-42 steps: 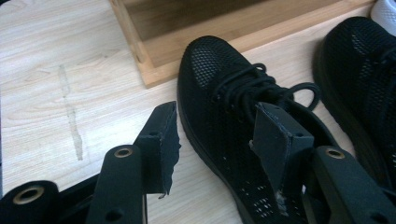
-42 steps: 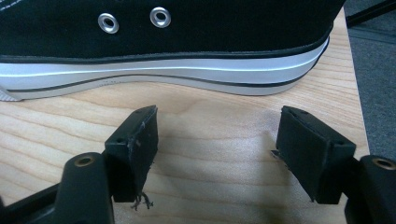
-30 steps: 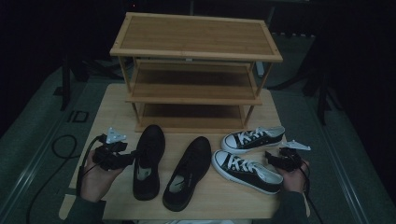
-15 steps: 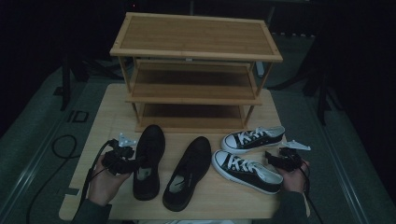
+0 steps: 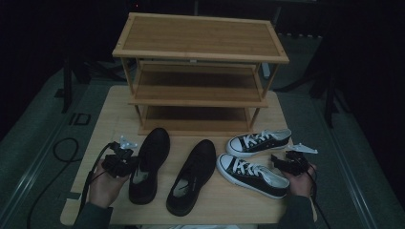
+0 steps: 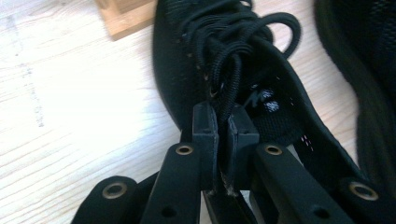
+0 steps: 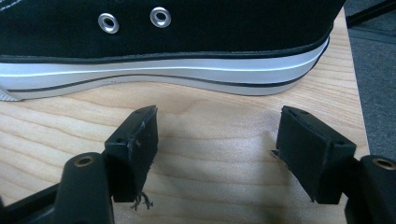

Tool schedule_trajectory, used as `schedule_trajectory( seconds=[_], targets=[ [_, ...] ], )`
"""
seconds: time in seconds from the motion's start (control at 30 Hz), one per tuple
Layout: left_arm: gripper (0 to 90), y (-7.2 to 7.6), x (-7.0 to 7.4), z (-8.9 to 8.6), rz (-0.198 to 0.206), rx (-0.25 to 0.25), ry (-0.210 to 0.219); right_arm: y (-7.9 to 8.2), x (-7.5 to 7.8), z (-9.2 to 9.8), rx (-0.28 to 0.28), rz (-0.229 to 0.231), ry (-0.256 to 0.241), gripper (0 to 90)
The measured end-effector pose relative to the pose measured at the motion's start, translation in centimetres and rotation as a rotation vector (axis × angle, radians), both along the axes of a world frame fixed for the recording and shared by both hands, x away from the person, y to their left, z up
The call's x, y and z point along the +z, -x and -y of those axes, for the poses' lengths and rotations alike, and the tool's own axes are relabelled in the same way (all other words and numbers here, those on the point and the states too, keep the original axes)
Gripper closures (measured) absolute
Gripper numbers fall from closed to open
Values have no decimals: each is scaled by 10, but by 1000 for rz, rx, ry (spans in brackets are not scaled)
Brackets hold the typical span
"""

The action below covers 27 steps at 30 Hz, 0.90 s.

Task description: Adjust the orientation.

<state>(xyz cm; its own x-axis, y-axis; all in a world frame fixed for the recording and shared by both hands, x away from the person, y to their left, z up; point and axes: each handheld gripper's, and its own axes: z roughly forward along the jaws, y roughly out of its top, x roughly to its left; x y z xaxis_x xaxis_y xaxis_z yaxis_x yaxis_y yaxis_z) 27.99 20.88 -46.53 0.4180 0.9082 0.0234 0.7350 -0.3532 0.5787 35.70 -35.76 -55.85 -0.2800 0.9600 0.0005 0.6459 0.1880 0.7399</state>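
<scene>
Left gripper view shows my left gripper (image 6: pixel 225 140) clamped on the black shoe's (image 6: pixel 210 70) collar; my right gripper (image 7: pixel 217 154) gapes wide just short of the sneaker (image 7: pixel 163 42).

Two all-black shoes (image 5: pixel 149 164) lay in front of the honey-brown bamboo rack (image 5: pixel 200 71). Right of them, two black sneakers (image 5: pixel 253 174) showed white soles, white laces and a thin black sole stripe. The tabletop (image 5: pixel 102 119) was pale wood-grained.

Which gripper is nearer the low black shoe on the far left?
Left. The left gripper is shut on the side wall of the leftmost black shoe by its laces. The right gripper is open across the table beside the near black-and-white sneaker, not touching it.
</scene>
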Motion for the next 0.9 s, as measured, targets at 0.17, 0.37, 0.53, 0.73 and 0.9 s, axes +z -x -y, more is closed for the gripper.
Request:
schedule_trajectory(
  seconds=[0.17,0.37,0.53,0.73,0.9],
  targets=[
    [822,-6,-1,-3,-21,-21,-21,0,0,0,0,0,0,292],
    [803,-19,-10,7,-58,-38,-78,0,0,0,0,0,0,292],
    [840,-28,-14,9,-72,-40,-80,0,0,0,0,0,0,292],
    [878,-29,-13,4,-65,-34,-49,0,0,0,0,0,0,292],
    [881,-30,-11,0,-60,-38,-2,0,0,0,0,0,0,292]
  ],
)
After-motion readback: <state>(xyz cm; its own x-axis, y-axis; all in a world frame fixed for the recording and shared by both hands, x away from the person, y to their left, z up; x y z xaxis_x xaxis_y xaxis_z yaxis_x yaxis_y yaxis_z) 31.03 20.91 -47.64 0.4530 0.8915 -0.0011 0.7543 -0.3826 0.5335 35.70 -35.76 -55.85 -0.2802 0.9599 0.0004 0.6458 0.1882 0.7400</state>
